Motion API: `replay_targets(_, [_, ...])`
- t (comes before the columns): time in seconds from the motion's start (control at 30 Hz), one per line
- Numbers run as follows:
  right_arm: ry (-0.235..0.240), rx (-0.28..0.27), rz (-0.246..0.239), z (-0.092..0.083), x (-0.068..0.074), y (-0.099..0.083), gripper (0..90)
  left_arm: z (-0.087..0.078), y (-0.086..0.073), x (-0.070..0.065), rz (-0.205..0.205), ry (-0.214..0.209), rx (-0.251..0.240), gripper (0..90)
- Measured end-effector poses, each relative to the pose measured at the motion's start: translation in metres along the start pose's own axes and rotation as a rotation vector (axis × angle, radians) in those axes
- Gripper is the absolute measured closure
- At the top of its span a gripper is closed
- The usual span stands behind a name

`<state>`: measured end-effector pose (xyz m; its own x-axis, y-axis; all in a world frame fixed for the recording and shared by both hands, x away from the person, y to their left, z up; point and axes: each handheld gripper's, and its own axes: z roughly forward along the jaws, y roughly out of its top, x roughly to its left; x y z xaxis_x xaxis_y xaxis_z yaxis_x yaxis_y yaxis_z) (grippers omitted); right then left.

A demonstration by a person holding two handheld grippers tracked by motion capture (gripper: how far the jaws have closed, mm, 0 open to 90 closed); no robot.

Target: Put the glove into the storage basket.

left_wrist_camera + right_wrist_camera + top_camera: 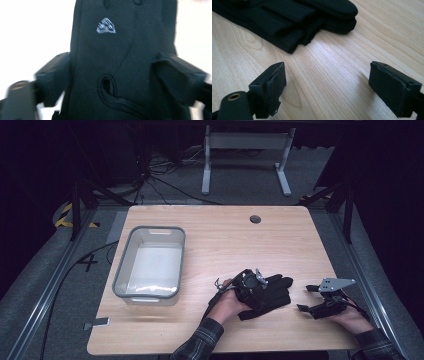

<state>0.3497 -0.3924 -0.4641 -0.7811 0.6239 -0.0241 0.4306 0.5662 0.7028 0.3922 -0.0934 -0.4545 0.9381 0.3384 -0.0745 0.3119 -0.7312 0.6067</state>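
A pale wooden table (210,235) with rounded corners stands on a grey floor (240,185), and the room around it is dark. A small round grommet hole (255,219) sits near the table's far edge. Beyond the table are the white legs of a second desk (245,160) and a tangle of black cables (165,175). Yellow and black hazard tape (64,215) marks the floor at the far left.

On the left half of the table rests a grey plastic bin (150,262) with a white inside.

The black gloves (265,295) lie near the front edge, right of centre, fingers pointing right. In the right gripper view they look stacked one on the other. The left gripper (247,287) is over their cuff end; in the left gripper view its jaws stand either side of the glove (120,62) bearing a silver triangular logo (106,25), but the blur leaves it unclear whether the pads press on the fabric.

The right gripper (310,297) is just right of the gloves, its jaws spread wide over bare wood (329,82) with nothing between them, the glove fingertips (332,15) ahead of them.
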Motion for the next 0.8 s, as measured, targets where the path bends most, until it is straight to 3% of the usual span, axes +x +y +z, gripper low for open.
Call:
replay_targets(0.23, [0.000, -0.006, -0.004, 0.000, 0.000, -0.001, 14.7, -0.004, 0.001, -0.007, 0.042, -0.057, 0.013, 62.9])
replay_targets(0.27, [0.001, -0.007, -0.004, 0.000, 0.000, -0.001, 14.7, -0.005, 0.002, -0.007, 0.041, -0.057, 0.014, 65.1])
replay_targets(0.5, [0.002, -0.016, -0.006, 0.000, -0.001, -0.002, 14.3, -0.009, 0.005, -0.006, -0.004, -0.079, 0.024, 69.4])
replay_targets(0.63, [0.004, -0.019, -0.005, 0.000, -0.001, -0.002, 14.1, -0.018, 0.008, -0.006, -0.005, -0.079, 0.018, 69.4])
replay_targets(0.8, [0.003, -0.025, -0.005, 0.001, -0.001, -0.003, 13.6, -0.033, 0.010, -0.005, -0.030, -0.079, -0.018, 69.3])
